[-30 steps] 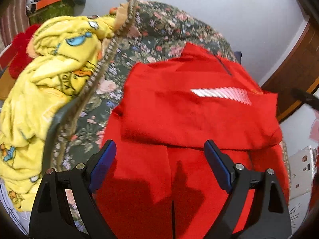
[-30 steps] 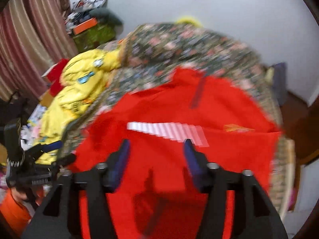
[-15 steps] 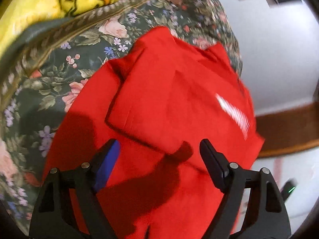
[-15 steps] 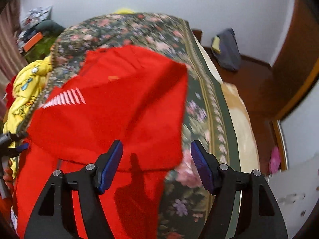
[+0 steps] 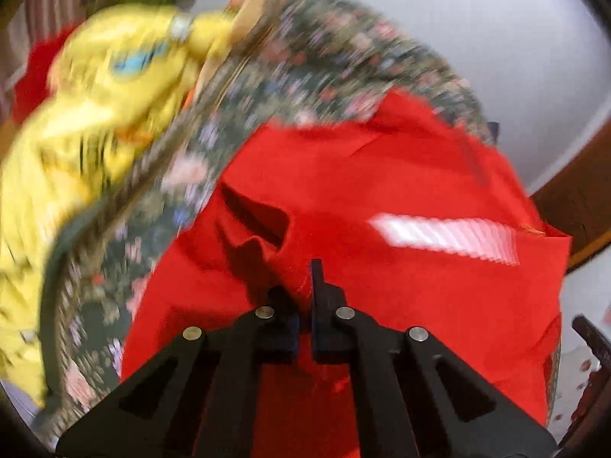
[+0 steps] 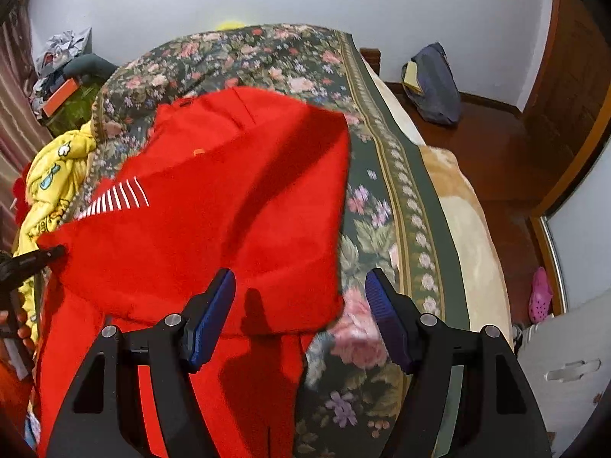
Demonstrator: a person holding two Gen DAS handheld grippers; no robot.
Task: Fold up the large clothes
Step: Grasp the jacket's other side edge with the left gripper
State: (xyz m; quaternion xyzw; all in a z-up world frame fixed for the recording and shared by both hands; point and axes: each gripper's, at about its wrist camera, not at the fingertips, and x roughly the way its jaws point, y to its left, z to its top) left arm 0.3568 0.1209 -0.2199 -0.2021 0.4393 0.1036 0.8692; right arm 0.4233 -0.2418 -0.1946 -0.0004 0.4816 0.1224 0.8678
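Left tool (image 5: 305, 305) pinching red garment (image 6: 229, 198), right tool (image 6: 299, 305) spread above its corner

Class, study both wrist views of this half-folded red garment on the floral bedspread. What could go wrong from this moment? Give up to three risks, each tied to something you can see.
1. The left claw is shut on a bunched pinch of the red garment; pulling could drag the folded layers askew.
2. The right claw is open, straddling the garment's corner over the bedspread; closing may catch bedspread too.
3. The yellow garment lies close and may snag.

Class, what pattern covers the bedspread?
Floral: pink flowers on dark green bedspread; clearest in right wrist view.
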